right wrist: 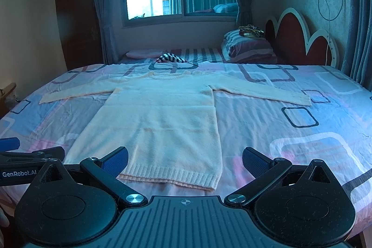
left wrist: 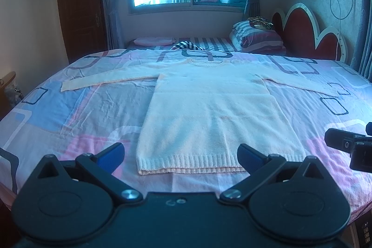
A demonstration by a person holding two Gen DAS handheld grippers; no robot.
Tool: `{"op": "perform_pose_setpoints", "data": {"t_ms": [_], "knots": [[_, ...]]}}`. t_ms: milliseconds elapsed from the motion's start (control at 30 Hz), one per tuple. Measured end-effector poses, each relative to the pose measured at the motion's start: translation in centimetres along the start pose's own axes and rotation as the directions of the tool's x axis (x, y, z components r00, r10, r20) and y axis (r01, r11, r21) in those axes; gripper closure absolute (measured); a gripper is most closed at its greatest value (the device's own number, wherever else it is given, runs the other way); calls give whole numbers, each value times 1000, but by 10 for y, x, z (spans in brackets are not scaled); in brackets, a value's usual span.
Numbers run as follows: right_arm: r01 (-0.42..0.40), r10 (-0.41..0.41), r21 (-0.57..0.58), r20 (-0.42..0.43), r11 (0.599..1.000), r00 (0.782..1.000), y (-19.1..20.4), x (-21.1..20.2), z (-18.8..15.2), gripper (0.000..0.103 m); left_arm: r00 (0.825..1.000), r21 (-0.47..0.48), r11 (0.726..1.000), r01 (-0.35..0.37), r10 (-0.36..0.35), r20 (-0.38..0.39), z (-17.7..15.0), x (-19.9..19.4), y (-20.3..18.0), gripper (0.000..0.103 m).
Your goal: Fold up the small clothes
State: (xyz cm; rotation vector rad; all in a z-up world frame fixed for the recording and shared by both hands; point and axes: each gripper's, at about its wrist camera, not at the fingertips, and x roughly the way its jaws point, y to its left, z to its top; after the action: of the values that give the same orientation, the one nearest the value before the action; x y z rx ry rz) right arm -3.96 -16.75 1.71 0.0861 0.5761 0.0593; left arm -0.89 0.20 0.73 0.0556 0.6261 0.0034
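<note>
- Left wrist view: no readable writing. The left gripper has its blue-padded fingers spread wide, holding nothing. A cream knit sweater lies flat on the patterned bedsheet just ahead of it, ribbed hem nearest, both sleeves stretched sideways.
- Right wrist view: "GenRobot.AI" is printed on the neighbouring tool at the far left. The right gripper is spread apart and empty; the sweater lies ahead and slightly left, hem between the fingers.
</note>
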Motion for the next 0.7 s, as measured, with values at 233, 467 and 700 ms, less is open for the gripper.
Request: {"op": "perform_pose_setpoints", "data": {"t_ms": [233,467,700], "knots": [[1,-1,-3,-1,1000,1000,0,-1,1,0,1000,1,1000,0,0,0,0,0,0,0],[0,0,-2,-5,1000,1000,0,-1,1,0,1000,0,1000,1,-1,-3,0,0,0,0],[0,0,2,-4,1000,1000,1,1,-1,0,1000,1,1000,-1,1,-7,0,0,0,0]]}}
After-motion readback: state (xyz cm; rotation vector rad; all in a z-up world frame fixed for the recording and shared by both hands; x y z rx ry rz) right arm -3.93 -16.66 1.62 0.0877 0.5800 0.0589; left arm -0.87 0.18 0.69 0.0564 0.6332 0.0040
